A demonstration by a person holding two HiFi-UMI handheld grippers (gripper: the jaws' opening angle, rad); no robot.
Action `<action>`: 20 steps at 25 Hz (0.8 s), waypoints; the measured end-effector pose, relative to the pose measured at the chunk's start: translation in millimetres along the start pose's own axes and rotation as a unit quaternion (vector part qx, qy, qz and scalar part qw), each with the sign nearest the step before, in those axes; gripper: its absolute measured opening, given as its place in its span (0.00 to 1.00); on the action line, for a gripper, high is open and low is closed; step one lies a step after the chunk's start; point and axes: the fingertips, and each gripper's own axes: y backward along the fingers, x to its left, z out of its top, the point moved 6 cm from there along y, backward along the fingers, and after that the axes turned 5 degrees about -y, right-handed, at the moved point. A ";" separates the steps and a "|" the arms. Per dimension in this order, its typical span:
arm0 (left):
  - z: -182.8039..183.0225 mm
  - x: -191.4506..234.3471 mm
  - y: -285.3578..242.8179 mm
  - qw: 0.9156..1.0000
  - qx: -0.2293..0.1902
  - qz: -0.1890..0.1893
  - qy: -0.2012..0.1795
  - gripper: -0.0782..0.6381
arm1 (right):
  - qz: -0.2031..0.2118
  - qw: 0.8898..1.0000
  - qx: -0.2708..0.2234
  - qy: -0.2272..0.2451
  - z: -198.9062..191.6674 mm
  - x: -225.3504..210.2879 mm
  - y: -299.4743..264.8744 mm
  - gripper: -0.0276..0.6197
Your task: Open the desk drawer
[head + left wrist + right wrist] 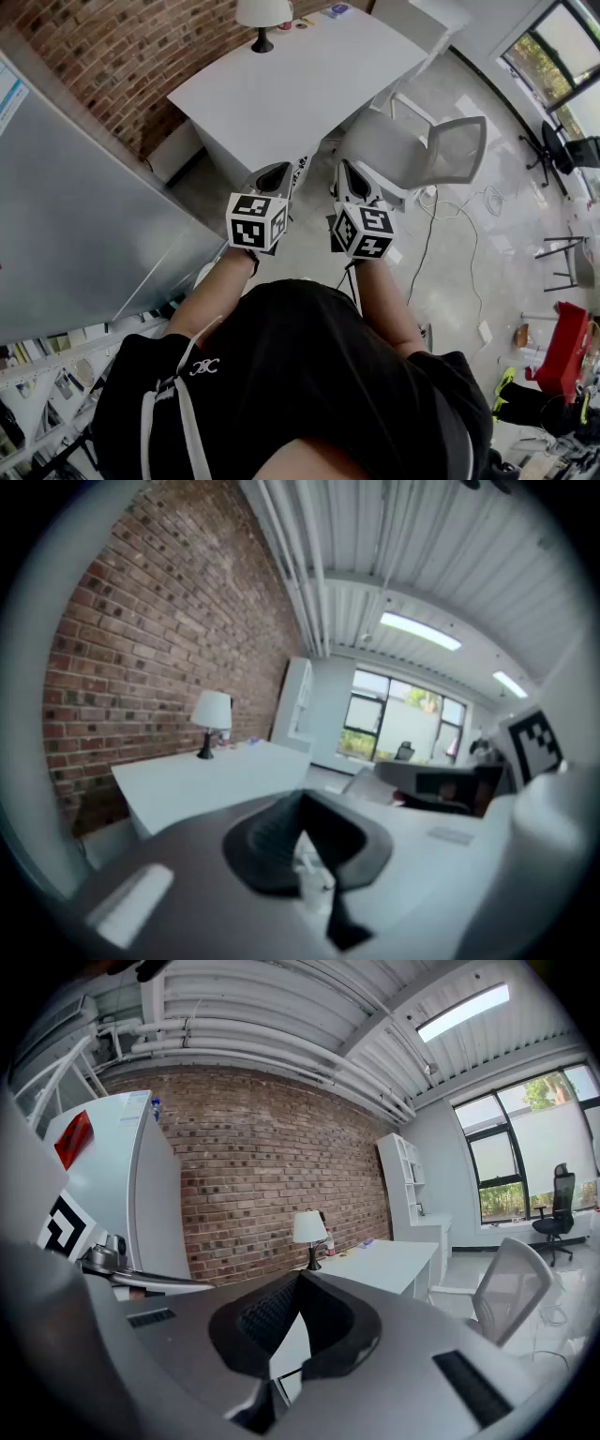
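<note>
The white desk (281,84) stands against the brick wall, some way ahead of me across the floor. No drawer front shows clearly; a low white unit (173,150) sits at the desk's left end. I hold my left gripper (275,178) and right gripper (352,180) side by side in the air, short of the desk's near edge. Both are shut with nothing between the jaws. The left gripper view shows my left gripper (302,801) with the desk (216,780) beyond it. In the right gripper view, the desk (384,1258) lies past my right gripper (300,1279).
A white table lamp (262,14) and small items stand at the desk's far end. A grey mesh office chair (422,155) stands right of the desk, with cables (441,244) on the floor. A tall grey cabinet (75,216) fills the left, with shelves (47,375) below.
</note>
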 end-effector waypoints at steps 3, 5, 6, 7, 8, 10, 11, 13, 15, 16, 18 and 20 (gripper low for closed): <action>-0.6 5.3 2.1 1.000 -0.002 0.003 0.003 0.11 | 0.003 1.000 0.000 0.005 0.2 5.1 -3.1 0.04; -1.5 8.9 4.0 1.000 -0.002 0.004 0.005 0.11 | 0.007 1.000 -0.008 -0.001 0.4 8.9 -3.3 0.04; -2.2 10.2 5.0 1.000 -0.002 0.003 0.006 0.11 | 0.008 1.000 -0.014 -0.007 0.8 10.7 -2.6 0.04; -3.1 11.4 6.0 1.000 -0.001 0.002 0.007 0.11 | 0.008 1.000 -0.019 -0.012 1.0 12.1 -1.9 0.04; -4.0 12.7 7.0 1.000 -0.001 0.000 0.008 0.11 | 0.005 1.000 -0.022 -0.014 0.9 13.5 -1.6 0.04; -6.4 16.1 9.4 1.000 -0.001 -0.005 0.010 0.11 | -0.001 1.000 -0.022 -0.014 -0.7 17.2 -2.0 0.04; -8.2 18.0 10.8 1.000 0.000 -0.007 0.011 0.11 | -0.005 1.000 -0.021 -0.013 -2.4 19.4 -2.1 0.04; -12.9 22.0 13.1 1.000 0.002 -0.011 0.013 0.11 | -0.015 1.000 -0.016 -0.013 -7.3 23.2 -1.6 0.04; -19.0 25.7 13.8 1.000 0.005 -0.016 0.018 0.11 | -0.027 0.999 -0.012 -0.017 -12.6 25.7 0.9 0.04; -22.7 27.1 13.7 1.000 0.007 -0.019 0.021 0.10 | -0.033 0.999 -0.012 -0.019 -15.5 26.3 3.1 0.04; -29.6 28.9 11.4 0.999 0.014 -0.024 0.027 0.10 | -0.043 0.999 -0.009 -0.021 -20.9 25.1 6.9 0.04; -33.5 27.6 7.9 0.999 0.020 -0.032 0.030 0.11 | -0.055 0.998 -0.004 -0.022 -24.1 20.4 9.5 0.04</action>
